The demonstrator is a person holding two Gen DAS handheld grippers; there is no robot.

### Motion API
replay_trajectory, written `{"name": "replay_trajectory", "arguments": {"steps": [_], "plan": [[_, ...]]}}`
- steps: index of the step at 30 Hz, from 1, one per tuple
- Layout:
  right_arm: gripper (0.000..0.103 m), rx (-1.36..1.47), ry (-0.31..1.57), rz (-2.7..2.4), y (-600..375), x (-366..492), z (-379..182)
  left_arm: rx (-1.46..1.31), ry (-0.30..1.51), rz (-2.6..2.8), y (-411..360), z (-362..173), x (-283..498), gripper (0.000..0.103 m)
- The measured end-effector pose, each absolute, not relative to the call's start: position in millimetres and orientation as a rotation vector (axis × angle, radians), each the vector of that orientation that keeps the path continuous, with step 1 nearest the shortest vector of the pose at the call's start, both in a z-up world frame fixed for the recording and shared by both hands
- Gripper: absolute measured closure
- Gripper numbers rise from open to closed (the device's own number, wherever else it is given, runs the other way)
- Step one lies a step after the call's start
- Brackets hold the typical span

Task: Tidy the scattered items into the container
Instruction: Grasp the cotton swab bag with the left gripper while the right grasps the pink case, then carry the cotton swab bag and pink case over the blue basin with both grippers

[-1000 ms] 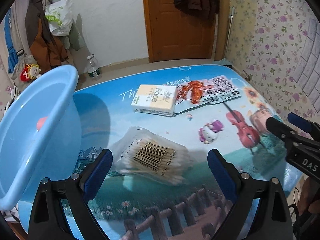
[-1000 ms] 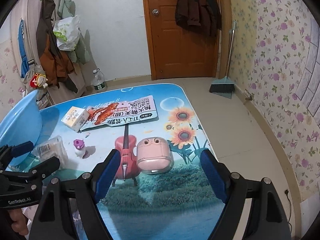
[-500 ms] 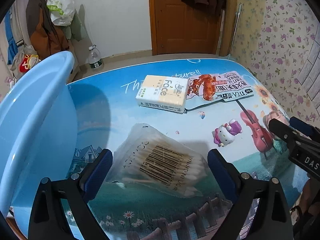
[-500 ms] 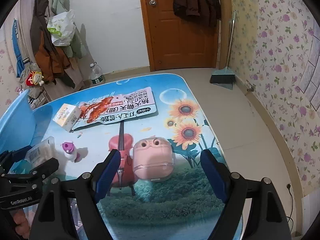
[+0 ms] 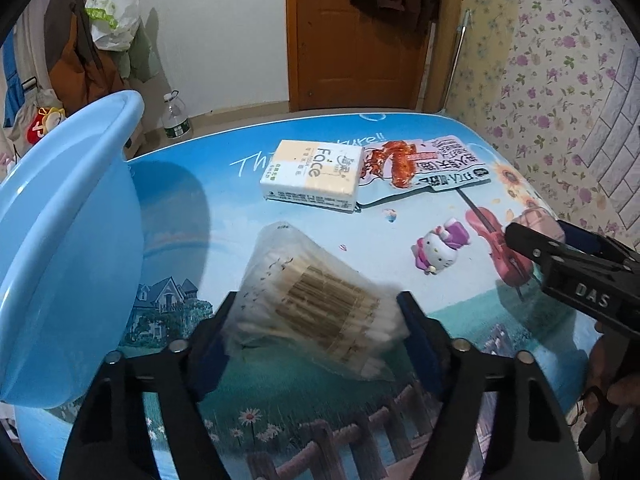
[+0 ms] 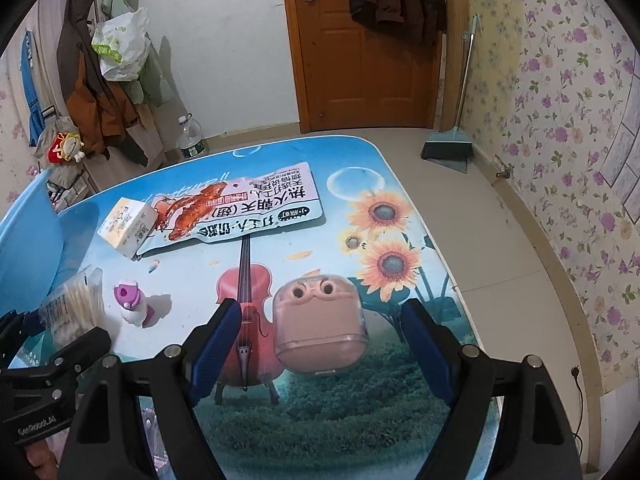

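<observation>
Light-blue basin (image 5: pixel 60 248); pink case (image 6: pixel 318 324); white/yellow tissue pack (image 5: pixel 314 176); tbl (image 6: pixel 280 420) w/ sunflower, violin print.

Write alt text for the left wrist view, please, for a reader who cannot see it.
The left hand-held gripper has just been closing around a clear bag of cotton swabs on a table with a printed picture. A blue basin stands at the left; a tissue pack, a snack packet and a small cat toy lie beyond.

A lived-in home room is shown: floral wallpaper (image 6: pixel 568 128) is seen beside a wooden door (image 6: pixel 360 60), coats (image 6: pixel 92 92) are hung along the wall, and a broom with dustpan (image 6: pixel 450 148) is propped in the corner.
</observation>
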State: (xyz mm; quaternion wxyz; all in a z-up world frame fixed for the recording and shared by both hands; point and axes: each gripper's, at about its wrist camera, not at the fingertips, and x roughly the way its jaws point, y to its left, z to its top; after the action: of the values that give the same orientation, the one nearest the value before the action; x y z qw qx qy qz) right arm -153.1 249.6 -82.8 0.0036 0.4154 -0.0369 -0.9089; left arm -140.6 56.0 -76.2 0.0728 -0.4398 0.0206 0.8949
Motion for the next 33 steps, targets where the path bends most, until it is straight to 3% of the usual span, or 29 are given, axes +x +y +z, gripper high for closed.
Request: {"name": "replay_trajectory", "arguments": {"steps": [5, 11, 33], "plan": [[0.020, 1.291, -0.095, -2.849, 249.2, -154.0, -85.2, -1.309, 0.048, 2.678, 52.5, -75.1, -139.4, 0.036], [0.059, 1.260, -0.059, -2.859, 252.5, -153.2, -84.8, -1.311, 0.026, 2.676, 52.3, -75.0, -137.6, 0.036], [0.059, 1.166, -0.035, -2.880, 235.3, -117.3, -64.0, -1.169, 0.029, 2.703, 48.2, -37.2, -104.5, 0.036]]}}
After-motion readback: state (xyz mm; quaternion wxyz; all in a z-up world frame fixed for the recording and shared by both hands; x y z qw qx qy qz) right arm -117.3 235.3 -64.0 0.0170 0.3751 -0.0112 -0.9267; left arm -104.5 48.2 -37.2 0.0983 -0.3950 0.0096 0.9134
